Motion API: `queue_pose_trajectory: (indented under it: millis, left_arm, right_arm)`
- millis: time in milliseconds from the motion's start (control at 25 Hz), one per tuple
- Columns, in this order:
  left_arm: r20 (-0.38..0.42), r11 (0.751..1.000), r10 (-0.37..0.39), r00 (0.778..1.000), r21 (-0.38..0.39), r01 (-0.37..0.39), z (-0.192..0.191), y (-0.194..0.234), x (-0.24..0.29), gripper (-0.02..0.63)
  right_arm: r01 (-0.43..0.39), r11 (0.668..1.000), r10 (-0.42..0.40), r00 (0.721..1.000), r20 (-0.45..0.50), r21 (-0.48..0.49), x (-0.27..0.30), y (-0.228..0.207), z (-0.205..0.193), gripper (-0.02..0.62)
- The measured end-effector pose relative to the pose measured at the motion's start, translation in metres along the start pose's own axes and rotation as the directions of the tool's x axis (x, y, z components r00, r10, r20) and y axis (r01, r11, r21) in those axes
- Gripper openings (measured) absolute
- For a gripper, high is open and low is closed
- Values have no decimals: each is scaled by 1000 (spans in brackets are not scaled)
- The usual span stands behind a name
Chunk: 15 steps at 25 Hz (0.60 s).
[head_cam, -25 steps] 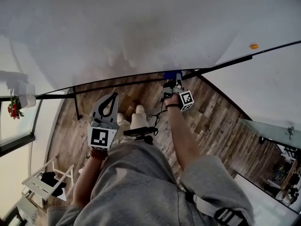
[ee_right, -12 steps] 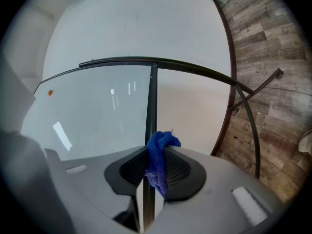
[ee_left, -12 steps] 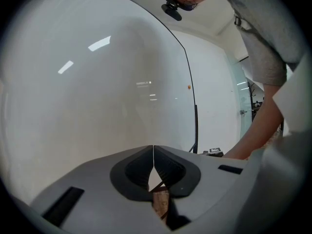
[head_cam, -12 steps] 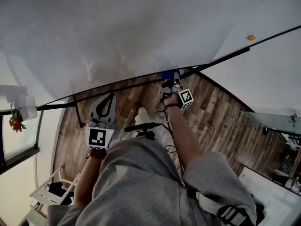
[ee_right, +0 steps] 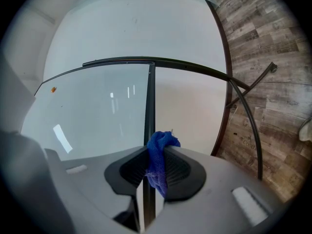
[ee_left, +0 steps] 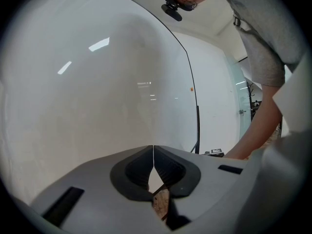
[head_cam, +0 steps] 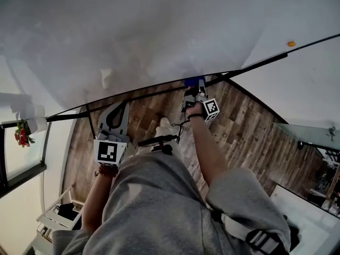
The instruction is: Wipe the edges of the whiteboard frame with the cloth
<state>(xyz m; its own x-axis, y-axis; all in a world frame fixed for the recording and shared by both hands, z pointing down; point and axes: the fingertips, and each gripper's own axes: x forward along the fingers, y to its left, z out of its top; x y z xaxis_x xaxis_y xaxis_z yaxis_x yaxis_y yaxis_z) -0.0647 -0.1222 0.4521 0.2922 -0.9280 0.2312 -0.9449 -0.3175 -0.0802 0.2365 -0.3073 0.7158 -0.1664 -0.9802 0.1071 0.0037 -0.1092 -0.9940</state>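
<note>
Two grippers sit low before the board. The left gripper, jaws closed on nothing, hangs aside, likely idle. The right gripper clamps the blue cloth and presses it to the black whiteboard frame near a corner, so dragging it would wipe that edge. Over the last second it has barely moved along the frame.

Along the lower edge of the whiteboard frame, the run is open between the stand leg near the left corner and the right gripper, which is clamped on the cloth. The left gripper hangs just below that edge.
</note>
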Motion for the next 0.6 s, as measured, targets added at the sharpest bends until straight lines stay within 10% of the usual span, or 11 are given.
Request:
queue_pose_trajectory:
  millis: [600]
  left_arm:
    - [-5,998,39,999,-43,-39,-13,17,-18,12]
  right_arm:
    - [20,999,-20,1000,-3,35,-8,-4,-39,87]
